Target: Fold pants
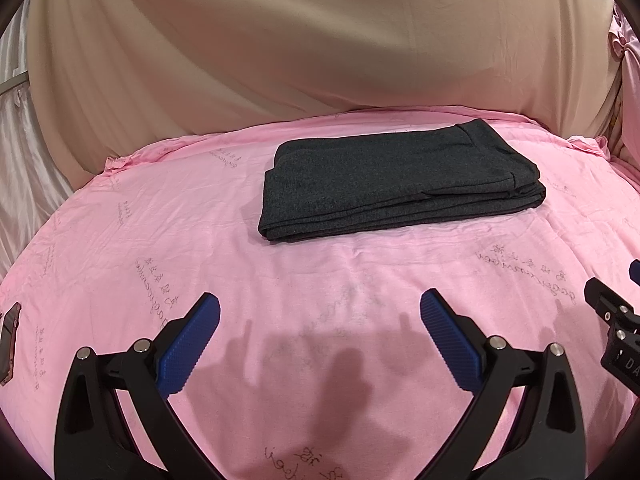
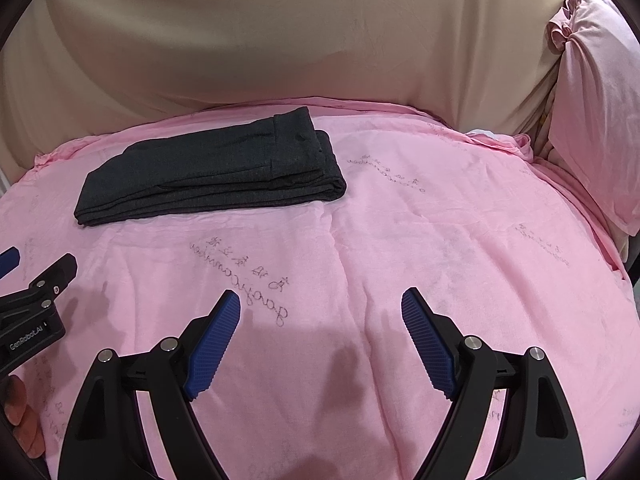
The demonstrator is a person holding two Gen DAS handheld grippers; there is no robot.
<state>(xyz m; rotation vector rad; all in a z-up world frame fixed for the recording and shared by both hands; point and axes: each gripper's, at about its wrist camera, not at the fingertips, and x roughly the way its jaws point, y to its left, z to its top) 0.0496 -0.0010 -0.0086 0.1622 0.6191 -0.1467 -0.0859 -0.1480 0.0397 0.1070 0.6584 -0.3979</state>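
Dark grey pants (image 1: 396,180) lie folded into a neat flat stack on the pink sheet (image 1: 160,240), toward its far side. In the right wrist view the pants (image 2: 208,180) sit far left. My left gripper (image 1: 320,312) hovers well short of the stack, open, with nothing between its blue pads (image 1: 192,344). My right gripper (image 2: 321,308) is open too, empty, over bare sheet to the right of the pants. Each gripper shows at the edge of the other's view: the right gripper (image 1: 616,312) and the left gripper (image 2: 36,292).
The pink sheet (image 2: 440,220) with printed writing covers the bed. Beige draped cloth (image 1: 280,40) rises behind it. A pink pillow (image 2: 592,100) leans at the far right. A dark flat object (image 1: 10,340) lies at the left edge. A hand (image 2: 20,420) holds the left gripper.
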